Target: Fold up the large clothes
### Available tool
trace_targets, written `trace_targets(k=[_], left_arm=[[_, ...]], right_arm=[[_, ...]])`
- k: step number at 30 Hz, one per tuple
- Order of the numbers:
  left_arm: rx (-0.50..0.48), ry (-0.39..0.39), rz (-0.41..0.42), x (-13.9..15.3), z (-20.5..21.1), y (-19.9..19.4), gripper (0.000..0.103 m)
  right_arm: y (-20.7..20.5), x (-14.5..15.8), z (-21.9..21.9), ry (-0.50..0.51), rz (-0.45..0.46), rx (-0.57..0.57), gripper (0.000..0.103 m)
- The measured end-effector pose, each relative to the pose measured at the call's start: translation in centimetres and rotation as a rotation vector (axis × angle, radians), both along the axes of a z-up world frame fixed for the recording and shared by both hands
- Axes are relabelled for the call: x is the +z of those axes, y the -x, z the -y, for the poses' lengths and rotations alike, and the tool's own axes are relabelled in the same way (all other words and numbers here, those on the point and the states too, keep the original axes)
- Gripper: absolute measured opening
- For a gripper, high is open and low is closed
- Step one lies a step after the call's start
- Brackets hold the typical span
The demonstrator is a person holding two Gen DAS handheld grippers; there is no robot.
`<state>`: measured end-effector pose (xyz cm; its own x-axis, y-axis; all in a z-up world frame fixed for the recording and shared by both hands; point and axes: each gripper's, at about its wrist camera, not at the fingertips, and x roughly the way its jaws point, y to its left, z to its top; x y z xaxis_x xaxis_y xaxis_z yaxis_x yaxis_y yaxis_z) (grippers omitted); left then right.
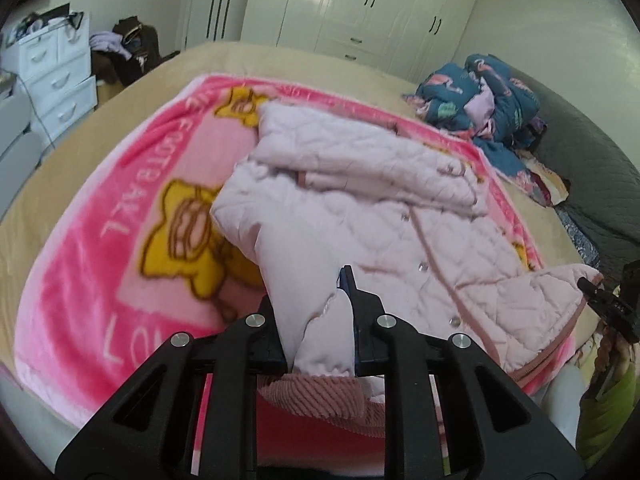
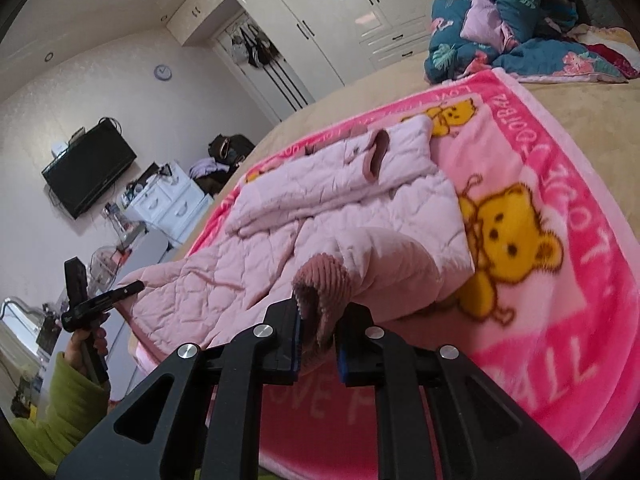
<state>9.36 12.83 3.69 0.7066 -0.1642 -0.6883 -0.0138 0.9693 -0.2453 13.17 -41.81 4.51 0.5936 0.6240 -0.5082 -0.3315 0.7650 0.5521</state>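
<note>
Left gripper point(image 1: 320, 320) is clamped shut on a fold of the pale pink quilted jacket point(image 1: 360, 200), fabric bunched between the pads and the ribbed dusty-pink corduroy cuff point(image 1: 316, 404) hanging just under the jaws. Right gripper point(image 2: 318, 330) is likewise closed, pinching what looks like the other corduroy cuff point(image 2: 320, 284) and its sleeve end. Both grips sit on the near hem side; the jacket's body runs away from both claws across the bed, long axis roughly along each camera's line of sight, far end already doubled over itself. Neither hand is clearly nearer the far edge, so I'd judge the coming move as a joint carry of the near edge forward, over the body, onto that far fold. Jacket lies on a bright pink fleece blanket with yellow bear print point(image 1: 100, 240), spread over the beige bed point(image 1: 24, 216). Loose pile of teal floral bedding point(image 1: 484, 100) sits well apart at the far corner. No containers near the work; white drawer unit point(image 1: 56, 72) beside the bed, contents not visible.
</note>
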Motion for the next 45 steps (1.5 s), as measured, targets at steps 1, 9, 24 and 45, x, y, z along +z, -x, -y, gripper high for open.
trace_targets(k=[1, 9, 24, 45], left_arm=[[0.003, -0.003, 0.008, 0.3, 0.1, -0.3, 0.012], [0.017, -0.032, 0.054, 2.4, 0.8, -2.0, 0.012], [0.026, -0.12, 0.095, 5.0, 1.1, -6.0, 0.012], [0.063, -0.136, 0.116, 7.3, 0.3, -10.9, 0.012]], right_arm=[[-0.2, 0.2, 0.0, -0.001, 0.005, -0.004, 0.012], [-2.5, 2.2, -0.2, -0.007, 0.06, -0.02, 0.012], [-7.5, 4.1, 0.0, -0.02, 0.116, -0.071, 0.012], [-13.5, 6.7, 0.0, -0.035, 0.172, -0.117, 0.011]])
